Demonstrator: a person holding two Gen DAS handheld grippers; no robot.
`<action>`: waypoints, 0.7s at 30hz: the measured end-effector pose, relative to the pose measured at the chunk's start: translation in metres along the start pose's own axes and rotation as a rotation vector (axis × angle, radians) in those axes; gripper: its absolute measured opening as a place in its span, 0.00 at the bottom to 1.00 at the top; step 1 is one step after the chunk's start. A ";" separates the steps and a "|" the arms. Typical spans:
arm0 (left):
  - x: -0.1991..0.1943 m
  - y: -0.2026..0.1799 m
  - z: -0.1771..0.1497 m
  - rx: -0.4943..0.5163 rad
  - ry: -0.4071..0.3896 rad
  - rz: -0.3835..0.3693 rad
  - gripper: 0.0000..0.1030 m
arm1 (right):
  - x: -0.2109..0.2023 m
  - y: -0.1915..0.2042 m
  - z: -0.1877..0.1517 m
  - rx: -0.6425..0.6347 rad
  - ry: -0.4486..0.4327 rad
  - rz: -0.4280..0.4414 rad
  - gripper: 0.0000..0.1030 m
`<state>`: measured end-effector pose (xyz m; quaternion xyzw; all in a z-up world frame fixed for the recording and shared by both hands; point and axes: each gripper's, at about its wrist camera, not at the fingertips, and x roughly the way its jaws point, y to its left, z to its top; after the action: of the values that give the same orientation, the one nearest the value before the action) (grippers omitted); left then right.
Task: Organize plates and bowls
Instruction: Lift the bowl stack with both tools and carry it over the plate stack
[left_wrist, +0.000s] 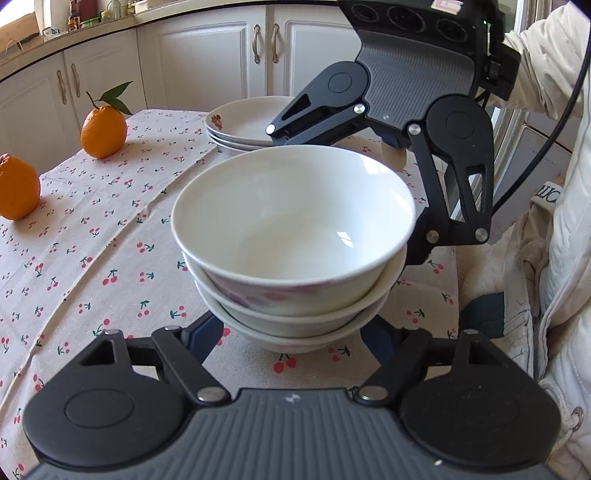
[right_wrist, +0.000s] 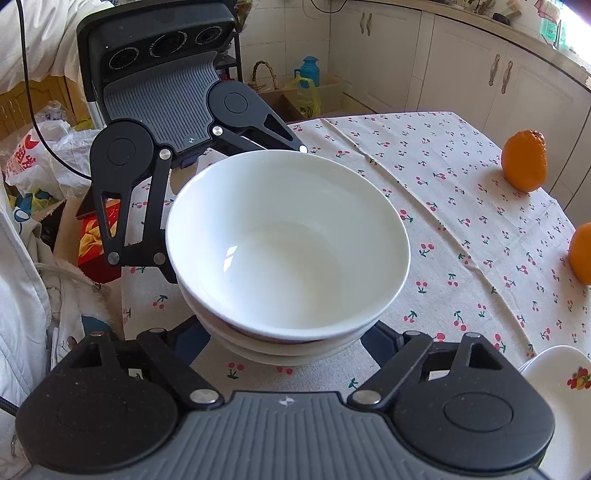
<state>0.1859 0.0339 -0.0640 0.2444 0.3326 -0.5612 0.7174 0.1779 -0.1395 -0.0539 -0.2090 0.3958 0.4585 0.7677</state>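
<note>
Here we are seeing the stack of bowls (left_wrist: 295, 251) sitting upright, mouths up, on the desk (left_wrist: 92, 240); the left claw (left_wrist: 295, 332) and right claw (right_wrist: 291, 339) are flanking its base, but we cannot tell whether either is gripping.

Bright daylight all over, soft and even. Small glints sit inside the top bowl (left_wrist: 295, 221), and only faint shadows lie on the cherry-print cloth (left_wrist: 110, 240). Fisheye bending curves the cabinets (left_wrist: 207, 55) and darkens the corners. The window corner (right_wrist: 569, 22) blows out white. Focus stays crisp through the middle.
</note>
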 end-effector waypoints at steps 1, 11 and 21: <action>0.000 0.000 0.000 0.002 0.002 0.001 0.79 | 0.000 -0.001 0.000 0.000 -0.001 0.004 0.88; -0.001 -0.001 0.002 0.004 0.012 0.002 0.79 | 0.002 -0.004 -0.003 0.031 -0.008 0.031 0.88; -0.002 0.001 0.004 -0.016 0.016 -0.012 0.79 | 0.003 -0.004 -0.002 0.026 0.000 0.030 0.88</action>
<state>0.1870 0.0320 -0.0596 0.2411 0.3443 -0.5609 0.7132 0.1809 -0.1413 -0.0577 -0.1928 0.4050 0.4649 0.7633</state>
